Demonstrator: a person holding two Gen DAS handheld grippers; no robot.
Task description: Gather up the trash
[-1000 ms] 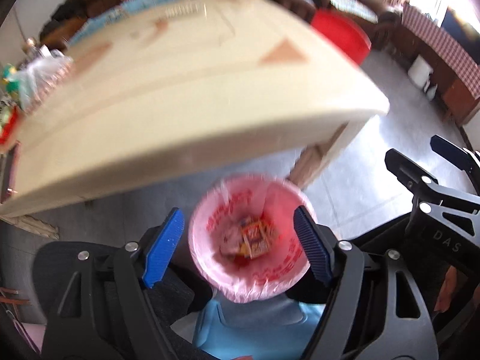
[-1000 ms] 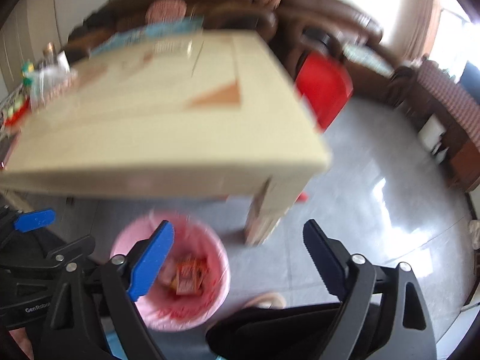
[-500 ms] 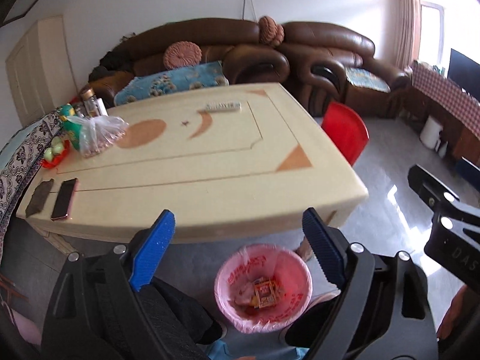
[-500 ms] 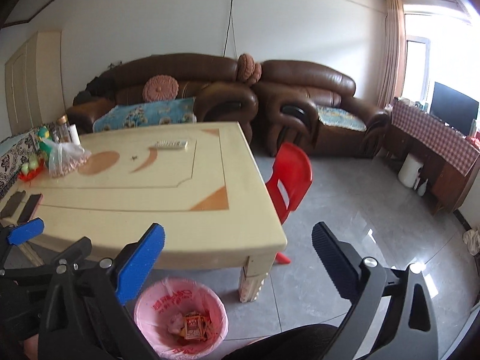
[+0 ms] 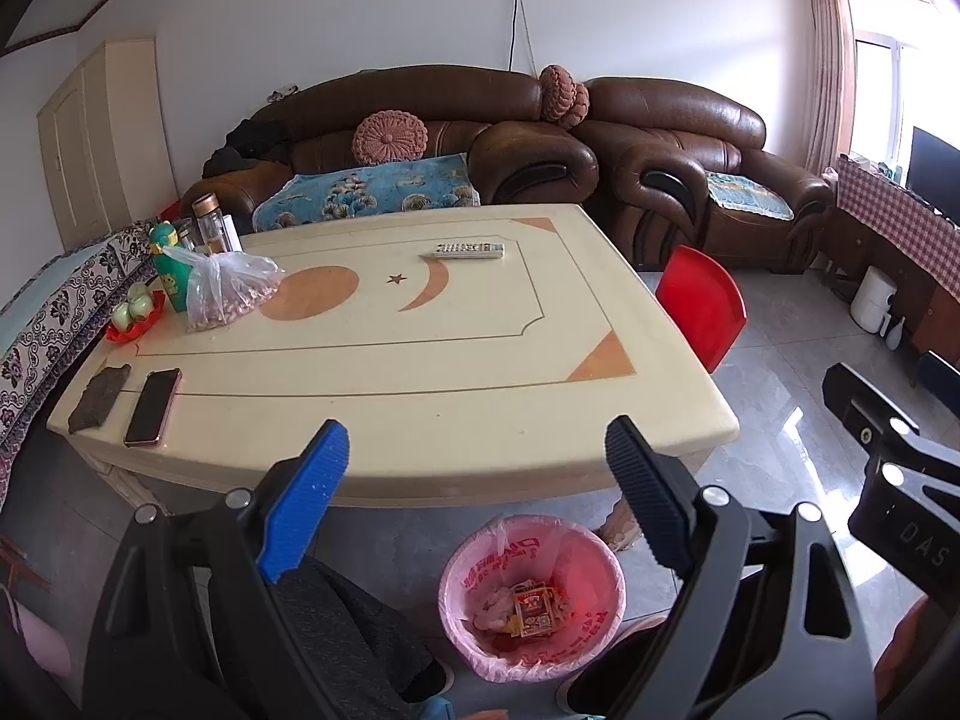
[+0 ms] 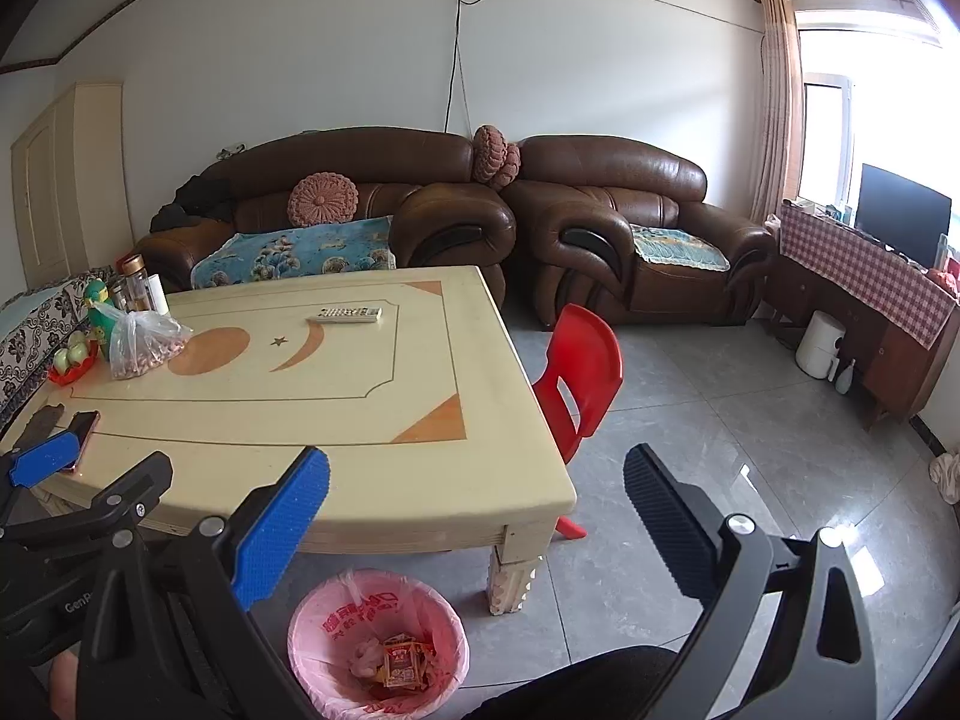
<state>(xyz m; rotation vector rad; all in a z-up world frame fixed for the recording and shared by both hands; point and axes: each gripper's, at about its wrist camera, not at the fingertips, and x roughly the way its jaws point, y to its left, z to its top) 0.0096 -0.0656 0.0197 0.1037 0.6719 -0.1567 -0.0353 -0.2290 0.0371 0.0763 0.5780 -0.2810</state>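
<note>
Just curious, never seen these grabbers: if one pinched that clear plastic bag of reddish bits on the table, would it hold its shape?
Probably not. The plastic bag looks thin and crinkled, so it should sag. Its loose contents would likely shift, and the film may slip.

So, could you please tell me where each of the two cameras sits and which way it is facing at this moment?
Left wrist: on the open left gripper, facing the table and sofa, bin below; the right gripper's edge and the person's legs show.
Right wrist: on the open right gripper, further right, facing table corner, red chair and floor; the left gripper shows.
Shared: table, sofa, chair, bin, remote.
</note>
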